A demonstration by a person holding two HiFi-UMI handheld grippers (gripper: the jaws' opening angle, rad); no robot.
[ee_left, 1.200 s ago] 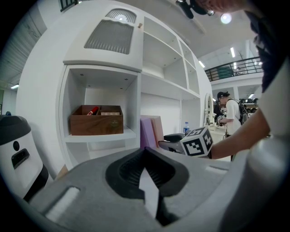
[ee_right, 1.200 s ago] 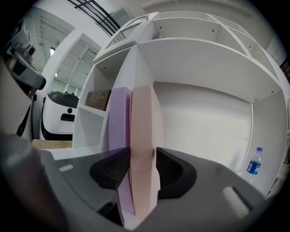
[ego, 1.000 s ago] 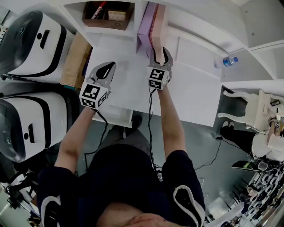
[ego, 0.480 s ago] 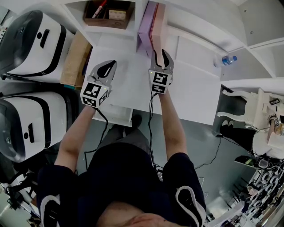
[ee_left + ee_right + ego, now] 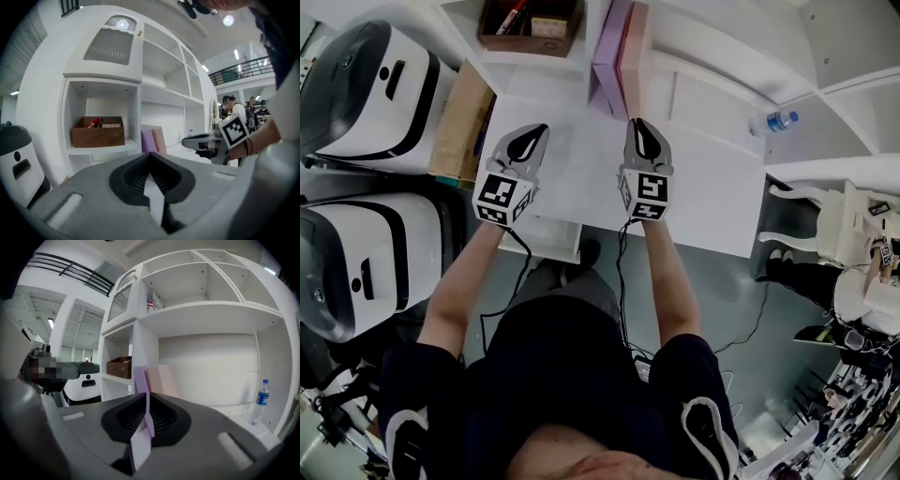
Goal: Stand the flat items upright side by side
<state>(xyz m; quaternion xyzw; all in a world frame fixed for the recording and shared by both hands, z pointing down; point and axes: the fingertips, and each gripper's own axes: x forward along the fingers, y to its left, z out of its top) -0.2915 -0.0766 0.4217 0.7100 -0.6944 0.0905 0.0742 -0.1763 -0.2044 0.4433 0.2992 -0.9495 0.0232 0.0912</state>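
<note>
Standing upright together at upper centre, thin lilac board [image 5: 607,47], pink board [image 5: 636,47], left gripper [image 5: 532,134] clenched empty, right gripper [image 5: 639,127] just closing, empty

Upright flat items [image 5: 617,56] on white desk [image 5: 712,197]

Bright, even indoor light; dimmer head view, fisheye-warped edges, soft close foregrounds.

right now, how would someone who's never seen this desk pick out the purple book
Find the white shelf unit over the desk, and the brown box in it. Just right of that box, two flat books stand upright side by side on the desk. The purple book is the left one, nearer the box, beside the pink book.
</note>
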